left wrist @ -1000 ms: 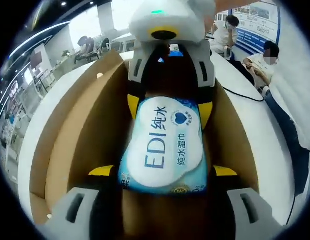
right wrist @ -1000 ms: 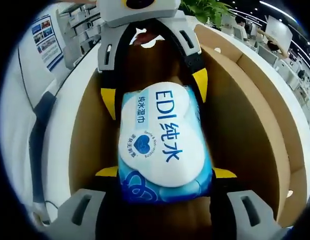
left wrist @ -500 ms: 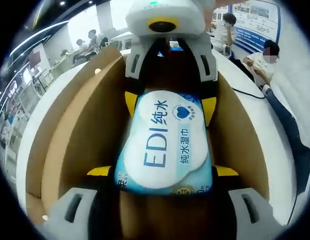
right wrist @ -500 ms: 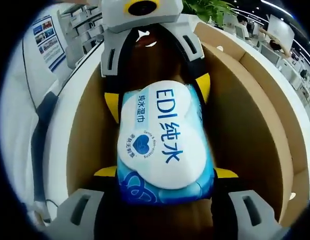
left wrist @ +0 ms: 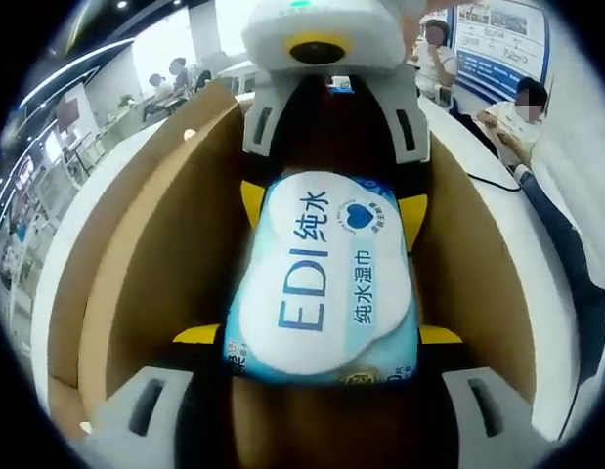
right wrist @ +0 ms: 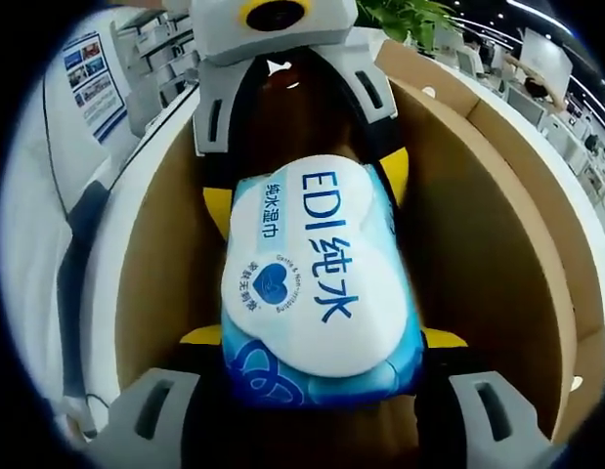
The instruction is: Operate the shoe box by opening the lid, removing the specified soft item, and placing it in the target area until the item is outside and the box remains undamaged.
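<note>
A blue-and-white wet wipes pack (left wrist: pixel 322 283) (right wrist: pixel 317 278) sits inside the open brown cardboard shoe box (left wrist: pixel 155 254) (right wrist: pixel 488 225), just above its floor. My left gripper (left wrist: pixel 318 335) is shut on the pack's near end, with a yellow-tipped jaw on each side. From the opposite end my right gripper (left wrist: pixel 331 205) clamps the far end. In the right gripper view the layout is mirrored: my right gripper (right wrist: pixel 322 337) holds the near end and my left gripper (right wrist: pixel 305 186) the far end. The box floor under the pack is hidden.
The box rests on a white table (left wrist: pixel 67 234) (right wrist: pixel 116 225). A black cable (left wrist: pixel 478 184) runs across the table beyond the box. People sit at the far side (left wrist: pixel 522 107). A green plant (right wrist: pixel 410 15) stands behind the box.
The pack looks slightly larger and nearer in both views, as if lifted a little within the box. Both grippers keep their hold.
</note>
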{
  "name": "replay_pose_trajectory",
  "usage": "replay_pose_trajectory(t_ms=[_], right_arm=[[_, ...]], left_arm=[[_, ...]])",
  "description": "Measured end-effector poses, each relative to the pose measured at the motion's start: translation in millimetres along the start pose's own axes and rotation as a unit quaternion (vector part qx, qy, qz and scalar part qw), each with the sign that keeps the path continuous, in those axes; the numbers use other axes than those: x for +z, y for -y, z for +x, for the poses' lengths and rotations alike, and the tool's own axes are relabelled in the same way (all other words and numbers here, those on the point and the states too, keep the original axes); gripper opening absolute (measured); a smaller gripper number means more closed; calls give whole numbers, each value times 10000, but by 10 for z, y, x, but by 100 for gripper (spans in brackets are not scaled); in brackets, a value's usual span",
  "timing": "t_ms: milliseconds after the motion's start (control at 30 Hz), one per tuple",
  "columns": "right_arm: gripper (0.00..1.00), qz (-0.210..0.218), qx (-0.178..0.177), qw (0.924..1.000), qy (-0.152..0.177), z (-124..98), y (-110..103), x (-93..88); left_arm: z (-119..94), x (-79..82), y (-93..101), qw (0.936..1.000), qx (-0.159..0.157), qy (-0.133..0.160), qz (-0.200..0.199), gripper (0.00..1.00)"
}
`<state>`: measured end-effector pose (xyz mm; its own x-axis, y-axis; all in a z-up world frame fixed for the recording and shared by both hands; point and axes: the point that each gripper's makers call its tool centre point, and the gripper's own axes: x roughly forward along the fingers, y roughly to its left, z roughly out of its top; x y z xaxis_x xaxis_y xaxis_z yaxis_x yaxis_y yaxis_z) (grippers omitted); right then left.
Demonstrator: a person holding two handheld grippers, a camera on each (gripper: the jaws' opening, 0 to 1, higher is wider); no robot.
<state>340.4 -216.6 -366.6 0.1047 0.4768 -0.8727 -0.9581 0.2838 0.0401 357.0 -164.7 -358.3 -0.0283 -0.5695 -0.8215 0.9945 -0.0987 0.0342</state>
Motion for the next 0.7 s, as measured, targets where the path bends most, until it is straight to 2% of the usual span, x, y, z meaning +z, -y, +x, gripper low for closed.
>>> replay_pose_trajectory(t_ms=[100,200,467,700], right_arm=[[76,-6,-41,10000,-47,16,3,3],[76,-29,-47,9999,-115,20,9,0],[77,-37,-54,10000,-54,25,5,1],[77,-72,-99,9998,-130,35,8,-5]], left_arm=[[43,-31,8,9999,22,-125,95,79],[45,-55,-5,9998,-103,-172,11,81],[61,-74,14,9988,-239,-420,-19,83],[67,-80,16,9990,-218,-384,-24,84]])
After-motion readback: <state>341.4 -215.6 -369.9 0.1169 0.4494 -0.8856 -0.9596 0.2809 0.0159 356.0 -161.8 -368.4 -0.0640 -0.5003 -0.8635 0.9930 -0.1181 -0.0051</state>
